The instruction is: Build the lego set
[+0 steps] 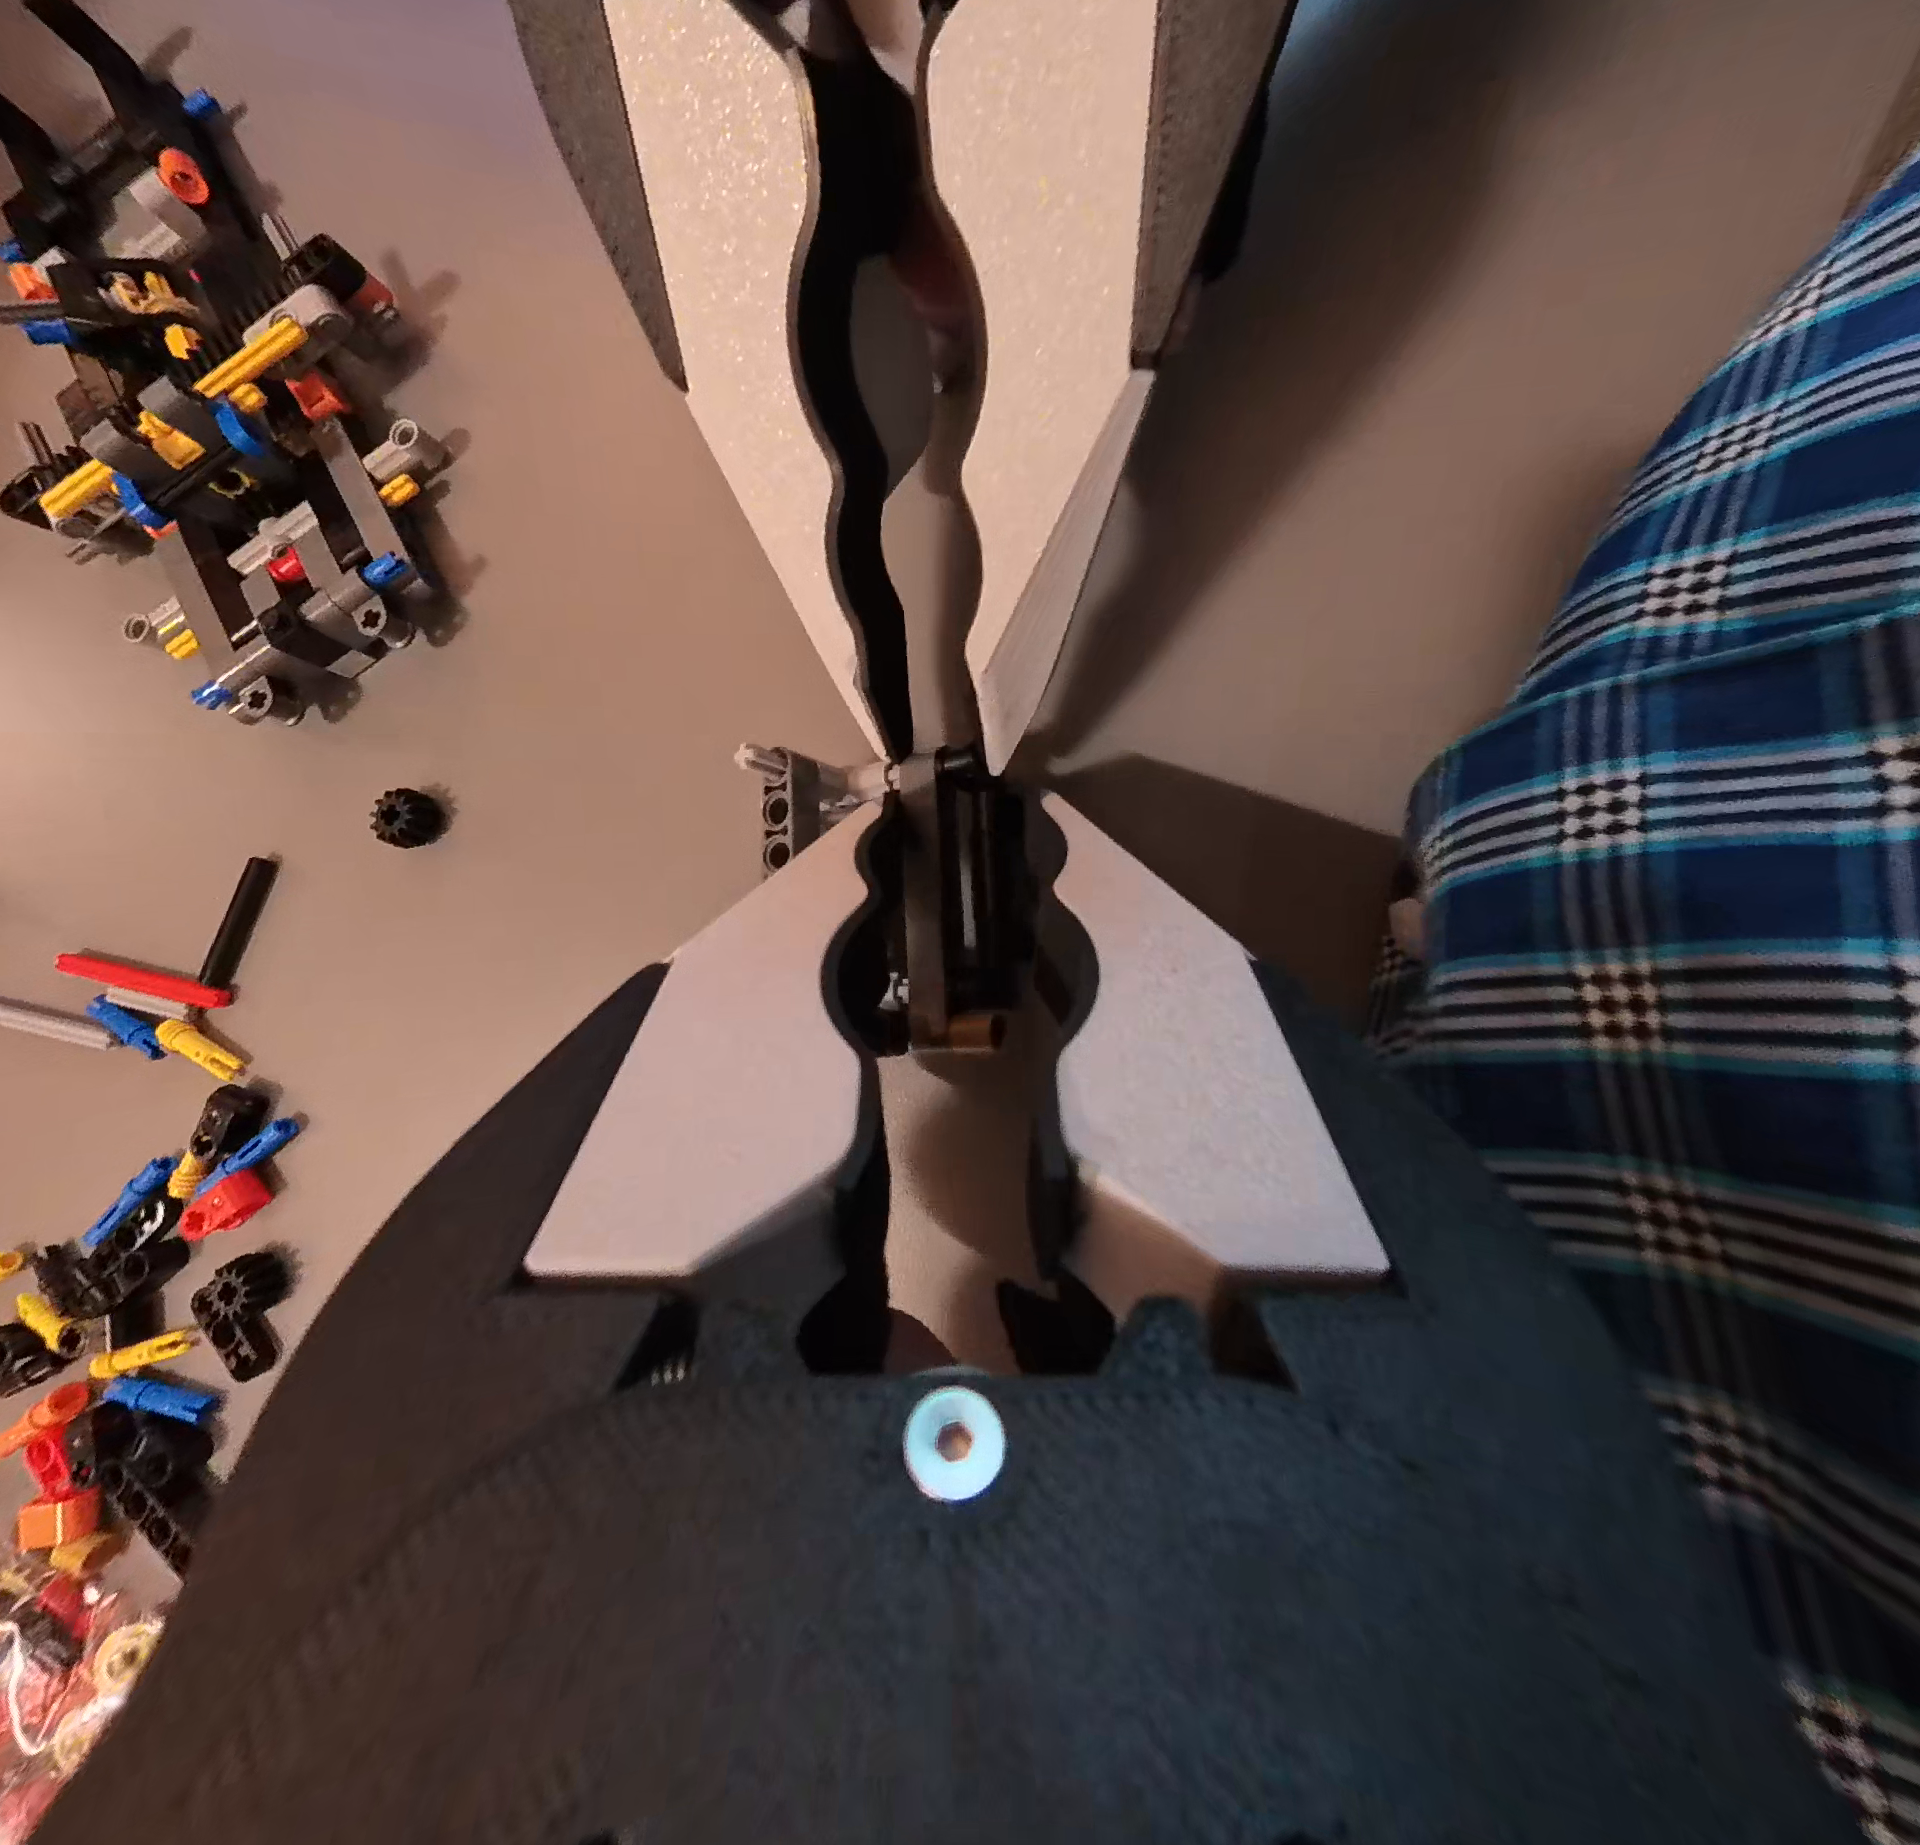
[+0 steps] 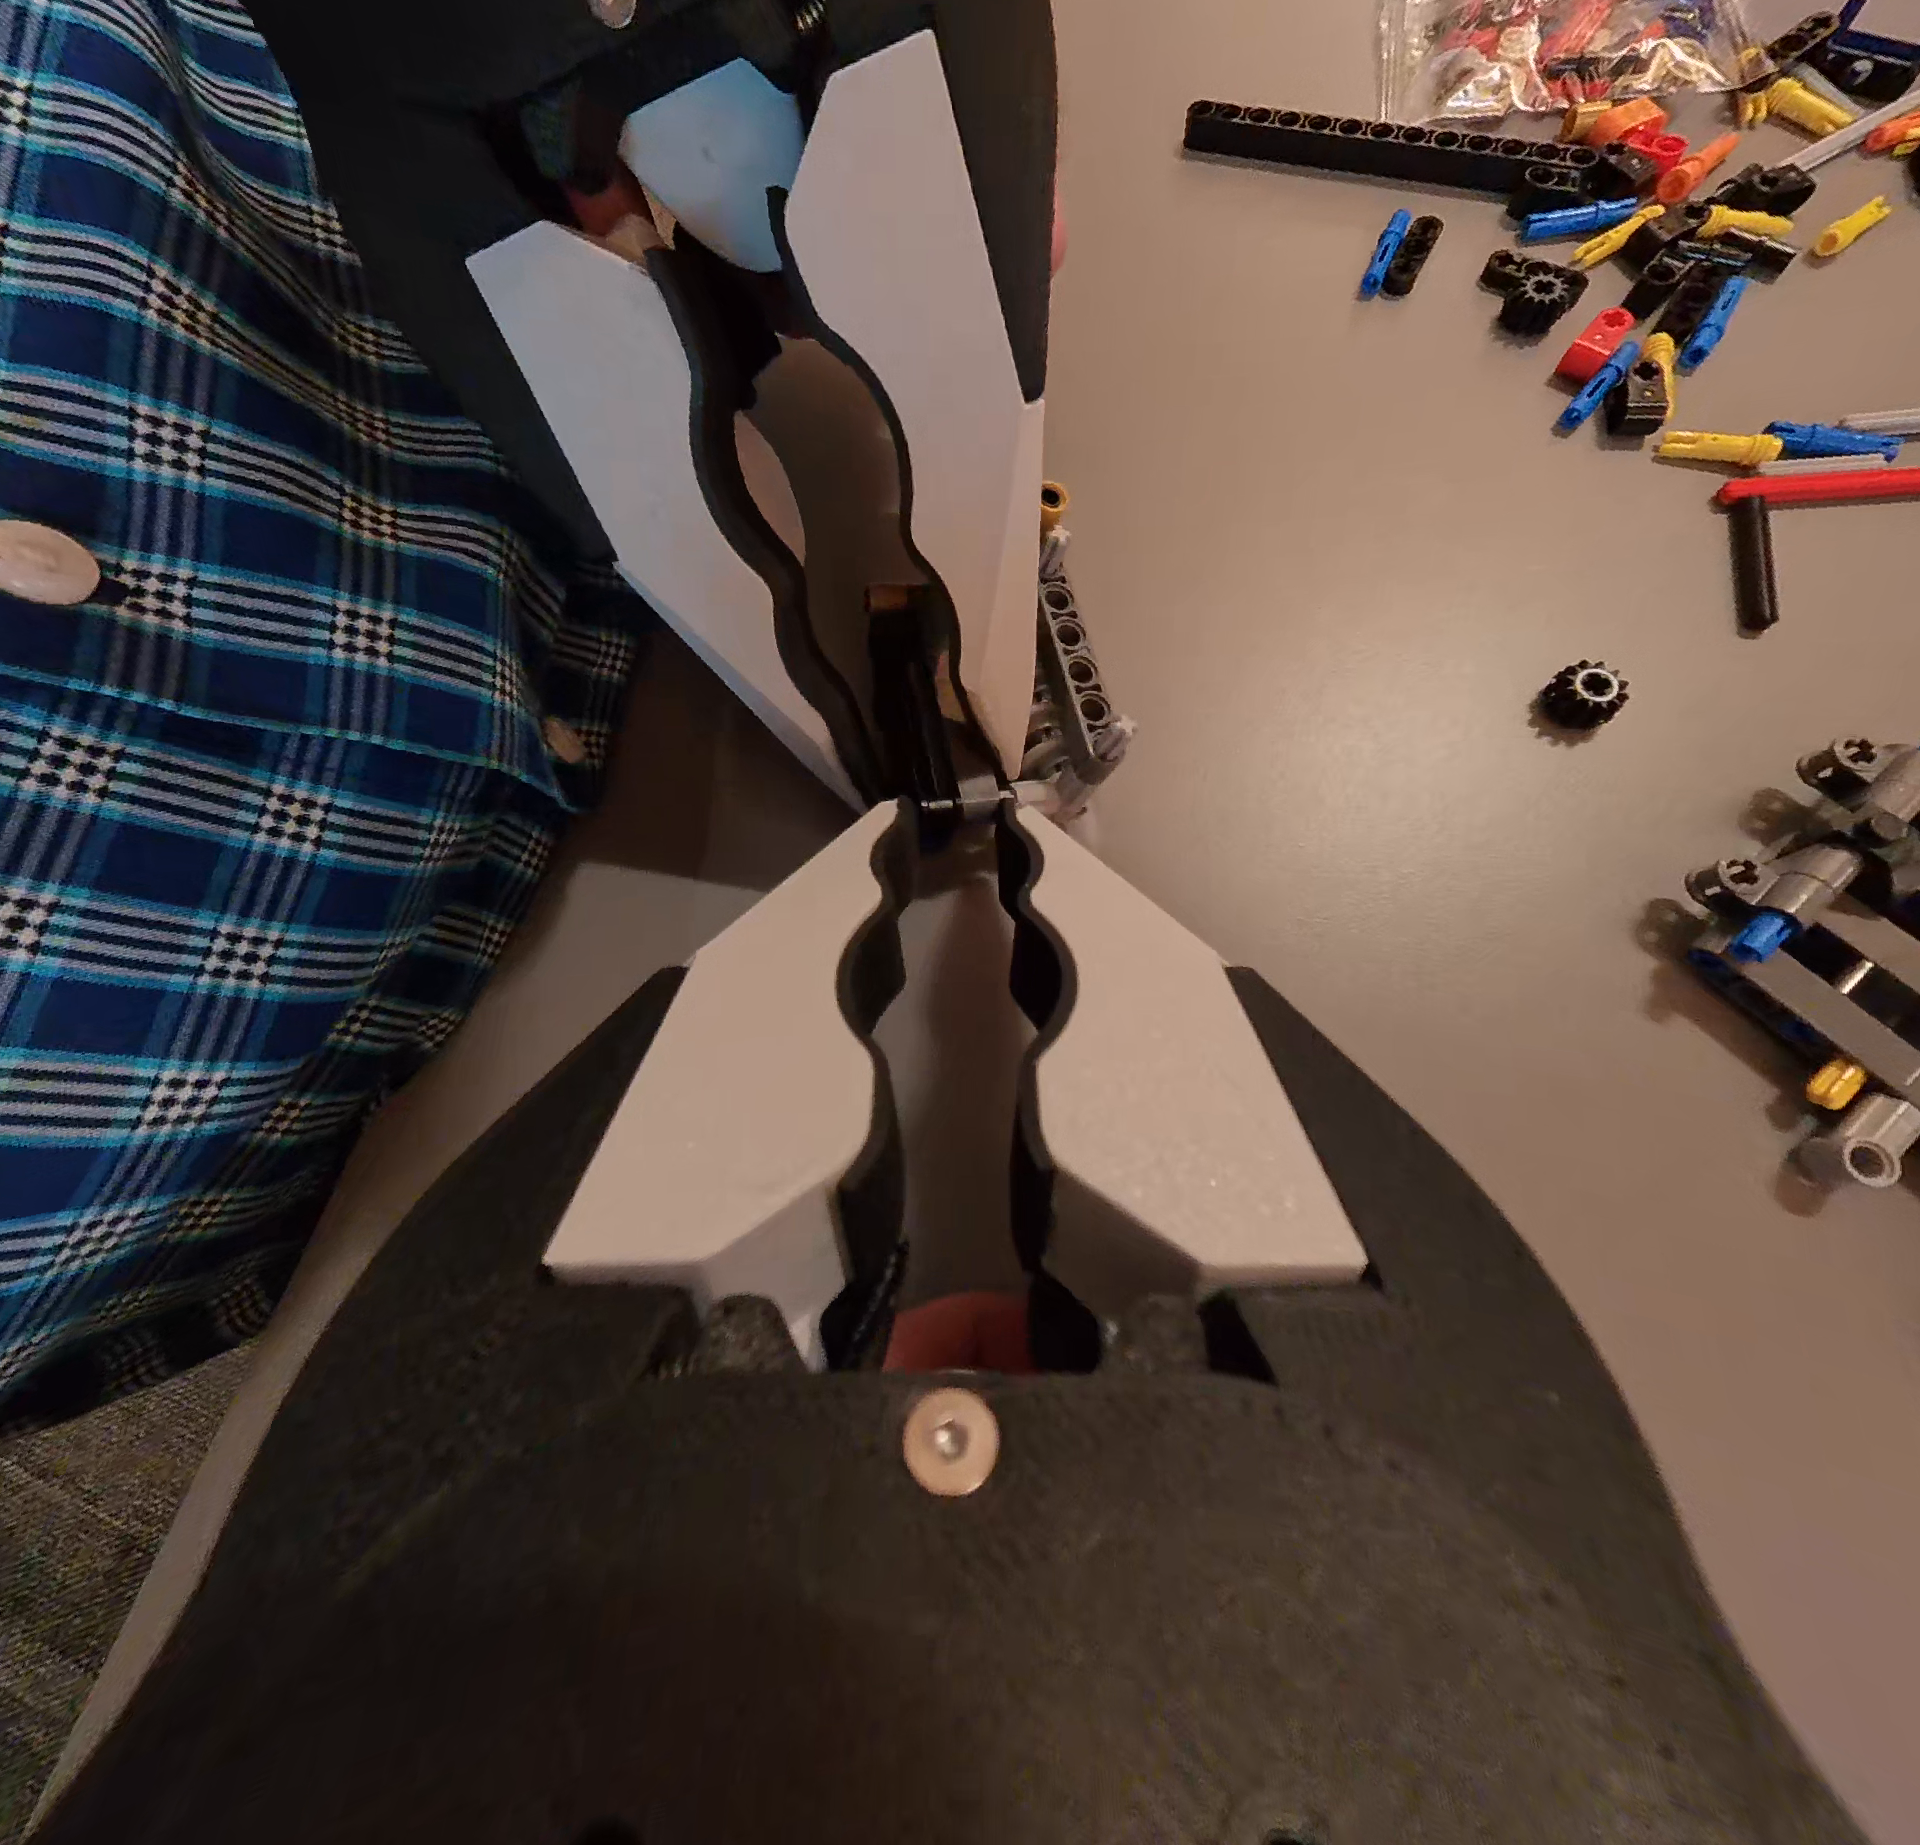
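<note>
The left gripper (image 1: 940,787) and right gripper (image 2: 951,808) meet tip to tip above the beige desk (image 1: 582,777). The left fingers (image 1: 769,1026) are clamped on a small black-and-grey lego assembly (image 1: 961,912); the right fingers (image 2: 748,1068) pinch its end. A grey holed beam (image 2: 1070,652) hangs from it. The partly built lego model (image 1: 208,393) lies well apart.

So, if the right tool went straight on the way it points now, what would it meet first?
Almost at once the left tool: the two stand tip to tip around a small black and grey piece held between them. Depth is hard to judge, but no clear gap shows.
</note>
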`<state>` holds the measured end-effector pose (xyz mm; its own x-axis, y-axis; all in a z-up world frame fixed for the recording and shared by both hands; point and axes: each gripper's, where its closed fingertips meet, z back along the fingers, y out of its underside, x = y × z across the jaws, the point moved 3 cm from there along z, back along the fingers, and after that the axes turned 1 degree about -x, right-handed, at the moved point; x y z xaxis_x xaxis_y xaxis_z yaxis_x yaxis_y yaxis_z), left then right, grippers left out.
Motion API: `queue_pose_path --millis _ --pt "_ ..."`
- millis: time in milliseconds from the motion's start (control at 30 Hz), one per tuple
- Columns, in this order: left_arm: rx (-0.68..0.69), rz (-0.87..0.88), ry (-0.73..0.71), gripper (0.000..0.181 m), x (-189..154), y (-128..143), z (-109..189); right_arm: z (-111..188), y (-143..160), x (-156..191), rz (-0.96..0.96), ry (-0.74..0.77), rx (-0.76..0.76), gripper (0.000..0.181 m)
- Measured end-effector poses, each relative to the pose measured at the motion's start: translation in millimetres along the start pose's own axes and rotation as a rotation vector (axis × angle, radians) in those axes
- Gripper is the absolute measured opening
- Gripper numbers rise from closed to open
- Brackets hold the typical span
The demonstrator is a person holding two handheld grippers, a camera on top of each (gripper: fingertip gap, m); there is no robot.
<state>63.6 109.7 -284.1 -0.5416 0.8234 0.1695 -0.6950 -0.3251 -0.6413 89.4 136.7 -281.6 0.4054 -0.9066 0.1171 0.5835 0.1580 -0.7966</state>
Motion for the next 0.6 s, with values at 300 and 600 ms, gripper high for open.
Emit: queue_pose_path --millis 300,600 --pt "-0.036 -0.038 0.016 0.02 -5.1 0.3 1.3 0.8 1.6 -6.0 -0.034 0.01 0.024 0.039" --pt "-0.048 -0.059 0.053 0.019 -4.3 2.5 2.9 -5.6 -0.6 -4.3 -0.003 -0.037 0.033 0.034"
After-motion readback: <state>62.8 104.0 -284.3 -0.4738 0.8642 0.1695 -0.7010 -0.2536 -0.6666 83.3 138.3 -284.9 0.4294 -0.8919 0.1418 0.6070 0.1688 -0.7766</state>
